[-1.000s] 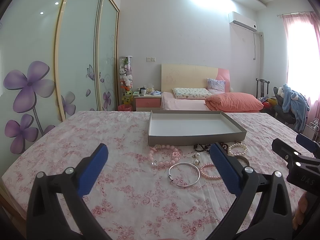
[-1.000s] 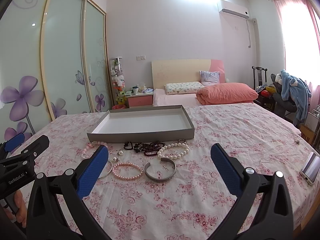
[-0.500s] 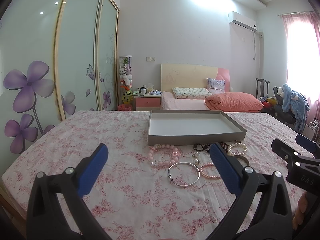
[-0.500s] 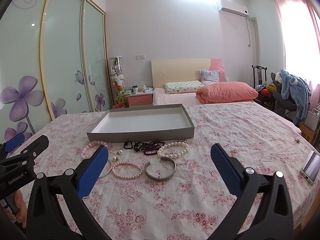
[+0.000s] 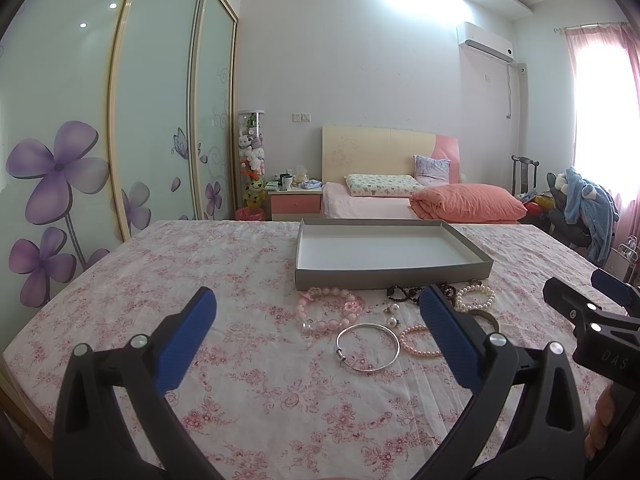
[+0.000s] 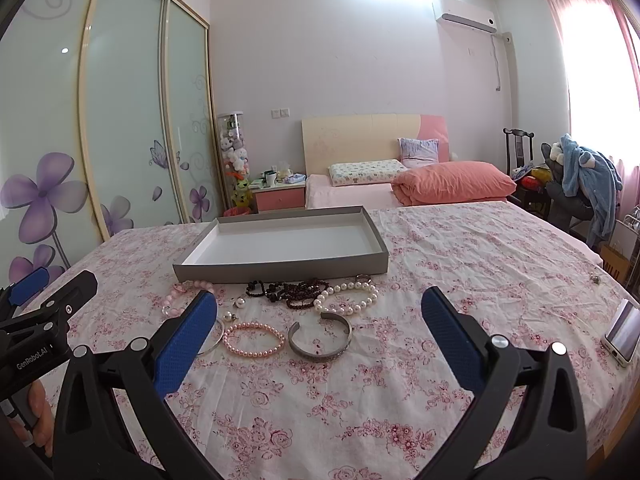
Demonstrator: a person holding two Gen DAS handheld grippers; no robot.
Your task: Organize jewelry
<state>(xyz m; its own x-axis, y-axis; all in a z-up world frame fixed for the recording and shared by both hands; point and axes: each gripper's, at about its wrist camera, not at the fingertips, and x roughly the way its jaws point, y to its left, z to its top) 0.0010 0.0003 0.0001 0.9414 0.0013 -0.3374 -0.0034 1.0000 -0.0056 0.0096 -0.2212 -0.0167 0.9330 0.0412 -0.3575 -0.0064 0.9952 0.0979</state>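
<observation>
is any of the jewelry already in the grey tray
No, the grey tray shows only its bare white floor, while the pearl bracelet, silver cuff and dark beads lie on the floral cloth in front of it.

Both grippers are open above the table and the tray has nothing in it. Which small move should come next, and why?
Probably lower the right gripper onto the silver cuff, which lies nearly centred between its open fingers and apart from the other pieces. The grey tray just behind is empty, and the left gripper is open too, near the thin silver bangle.
</observation>
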